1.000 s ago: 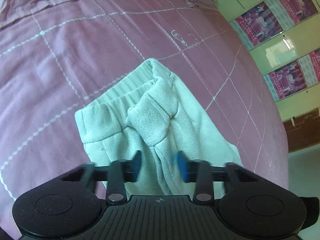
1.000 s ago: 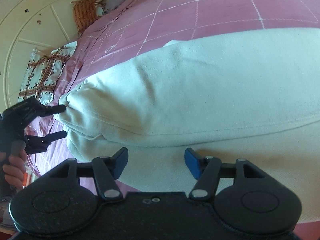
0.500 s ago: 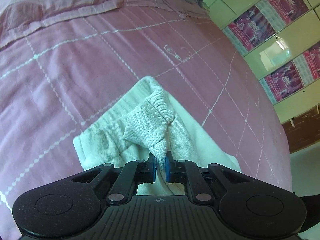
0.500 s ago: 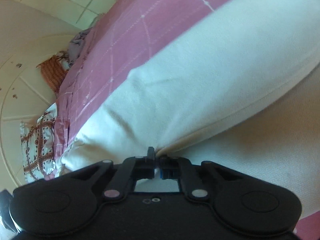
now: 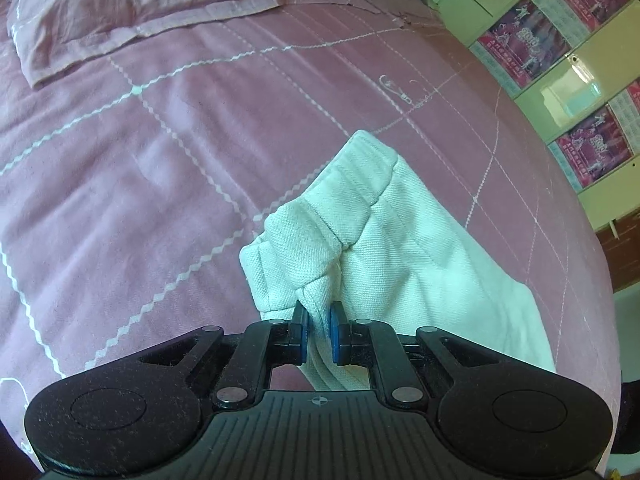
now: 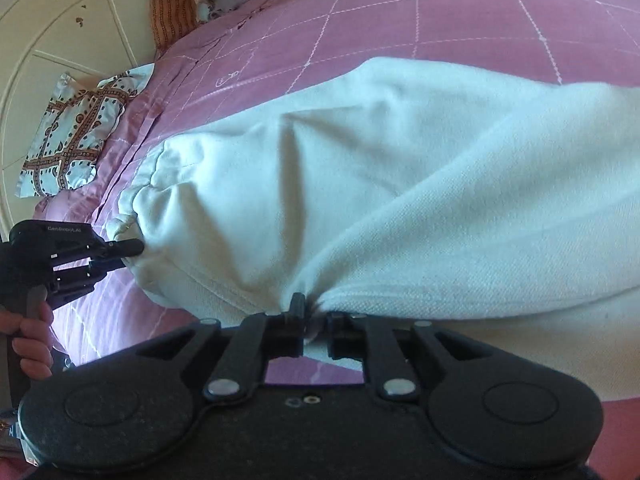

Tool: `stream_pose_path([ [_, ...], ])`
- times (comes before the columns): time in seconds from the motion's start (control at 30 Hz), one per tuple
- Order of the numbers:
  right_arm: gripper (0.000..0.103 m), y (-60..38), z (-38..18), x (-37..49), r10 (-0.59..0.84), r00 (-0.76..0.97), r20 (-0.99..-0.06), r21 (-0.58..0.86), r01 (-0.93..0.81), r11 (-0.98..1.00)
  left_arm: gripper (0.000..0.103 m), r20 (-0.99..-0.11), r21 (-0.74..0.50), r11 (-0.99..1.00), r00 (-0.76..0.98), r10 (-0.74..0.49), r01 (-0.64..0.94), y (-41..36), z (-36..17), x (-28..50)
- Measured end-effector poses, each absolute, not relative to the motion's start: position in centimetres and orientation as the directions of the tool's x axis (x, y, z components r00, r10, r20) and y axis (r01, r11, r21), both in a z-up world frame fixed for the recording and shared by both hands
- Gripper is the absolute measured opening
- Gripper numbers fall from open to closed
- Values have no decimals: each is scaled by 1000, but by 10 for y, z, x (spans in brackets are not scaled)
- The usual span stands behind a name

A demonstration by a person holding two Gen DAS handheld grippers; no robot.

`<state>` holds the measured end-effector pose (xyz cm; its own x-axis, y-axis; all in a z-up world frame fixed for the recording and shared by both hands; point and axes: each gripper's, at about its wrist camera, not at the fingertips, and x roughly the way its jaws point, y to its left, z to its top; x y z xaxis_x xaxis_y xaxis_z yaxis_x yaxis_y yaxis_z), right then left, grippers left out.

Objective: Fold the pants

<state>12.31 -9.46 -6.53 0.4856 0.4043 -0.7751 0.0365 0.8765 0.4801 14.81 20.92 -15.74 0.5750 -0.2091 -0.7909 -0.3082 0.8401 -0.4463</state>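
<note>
Pants [image 5: 400, 248], pinched by left tool [image 5: 319, 334], right tool [image 6: 312, 320]

Pants [image 5: 404, 248]: uniform off-white, woven-textured cloth, no print. Bedspread [image 5: 160, 152]: dusty pink with a white zigzag-stitched grid; pillow [image 5: 80, 20] at 11 o'clock matches in pink. Left gripper [image 5: 319, 336] is black with blue pads [image 5: 335, 338]; a white cloth [image 6: 72, 136] with brown chain print lies at 9 o'clock in the right wrist view.

Left gripper [image 5: 319, 334] with blue pads [image 5: 335, 340] pinched on a fold of white pants [image 5: 400, 240], right gripper [image 6: 313, 322] likewise clamped on cloth, a bare hand [image 6: 30, 336] wrapped round the left handle.
</note>
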Motion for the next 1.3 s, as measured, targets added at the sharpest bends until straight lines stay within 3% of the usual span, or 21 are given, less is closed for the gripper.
stream_pose_path([
  [0.1, 33, -102, -60, 118, 385, 523, -760, 479, 50, 877, 10, -811, -385, 877, 559, -174, -286, 204, -151, 144],
  [0.17, 31, -108, -74, 120, 375, 475, -796, 468, 89, 880, 10, -800, -386, 877, 576, -165, -285, 203, -141, 136],
  [0.3, 33, -124, -62, 105, 351, 544, -762, 479, 109, 871, 10, -775, -373, 902, 608, -174, -218, 184, -115, 116],
  [0.43, 33, -147, -65, 103, 362, 535, -763, 515, 165, 841, 10, -762, -405, 907, 593, -262, -120, 138, -106, 112],
  [0.6, 37, -180, -61, 85, 308, 562, -768, 494, 213, 843, 10, -789, -408, 913, 507, -348, -8, 68, -119, 113],
  [0.7, 43, -209, -62, 72, 258, 570, -780, 471, 264, 842, 10, -829, -349, 937, 457, -322, 27, 34, -138, 110],
  [0.87, 43, -266, -66, 50, 164, 592, -789, 452, 379, 807, 10, -850, -351, 936, 424, -313, -12, 29, -164, 103],
  [1.07, 41, -320, -94, 42, 171, 642, -747, 580, 504, 641, 9, -855, -371, 928, 402, -326, -36, 35, -165, 104],
  [1.23, 34, -332, -105, 52, 97, 668, -738, 581, 556, 594, 9, -862, -340, 940, 410, -299, -28, 29, -164, 103],
  [1.3, 26, -335, -104, 56, 39, 666, -745, 550, 581, 600, 9, -863, -333, 942, 412, -294, -25, 29, -164, 101],
])
